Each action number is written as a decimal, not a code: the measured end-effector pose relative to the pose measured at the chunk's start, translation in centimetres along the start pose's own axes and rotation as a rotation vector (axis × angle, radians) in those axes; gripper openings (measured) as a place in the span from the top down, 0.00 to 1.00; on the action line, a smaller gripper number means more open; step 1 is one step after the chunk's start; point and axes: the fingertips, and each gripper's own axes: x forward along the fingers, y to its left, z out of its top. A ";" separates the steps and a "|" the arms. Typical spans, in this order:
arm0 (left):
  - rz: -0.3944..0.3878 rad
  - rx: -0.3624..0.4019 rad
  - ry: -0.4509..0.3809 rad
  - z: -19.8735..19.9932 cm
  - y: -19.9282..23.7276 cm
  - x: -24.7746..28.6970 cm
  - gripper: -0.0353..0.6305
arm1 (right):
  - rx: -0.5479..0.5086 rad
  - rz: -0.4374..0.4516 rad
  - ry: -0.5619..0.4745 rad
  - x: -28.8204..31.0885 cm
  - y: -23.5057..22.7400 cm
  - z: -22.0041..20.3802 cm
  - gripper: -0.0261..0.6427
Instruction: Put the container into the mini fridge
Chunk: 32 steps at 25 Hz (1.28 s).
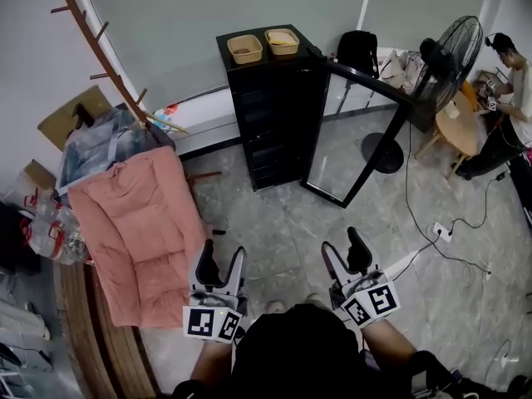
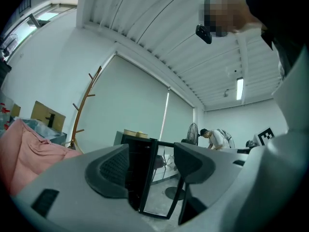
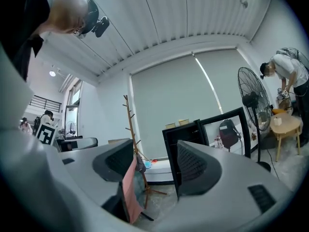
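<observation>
The black mini fridge stands against the far wall with its glass door swung open to the right. Two beige containers sit side by side on its top. My left gripper and right gripper hover low in front of me, well short of the fridge, both open with nothing between the jaws. In the left gripper view the left gripper frames the fridge and its door. In the right gripper view the right gripper points at the fridge, with the containers on top.
A pink padded cover drapes over furniture at the left, beside a wooden coat rack. A standing fan, a small wooden table and a seated person are at the right. Cables and a power strip lie on the floor.
</observation>
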 end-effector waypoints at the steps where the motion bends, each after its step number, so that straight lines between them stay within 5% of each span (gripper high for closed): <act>1: -0.008 -0.003 0.009 -0.3 0.3 0.1 0.51 | 0.007 -0.003 -0.003 0.2 0.4 -0.2 0.54; 11: 0.010 -0.008 0.030 -1.1 4.0 3.8 0.51 | -0.005 -0.033 -0.030 5.1 -1.8 0.8 0.54; 32: 0.070 0.043 0.050 -1.2 4.3 23.0 0.51 | 0.068 0.090 -0.012 19.5 -16.8 3.5 0.55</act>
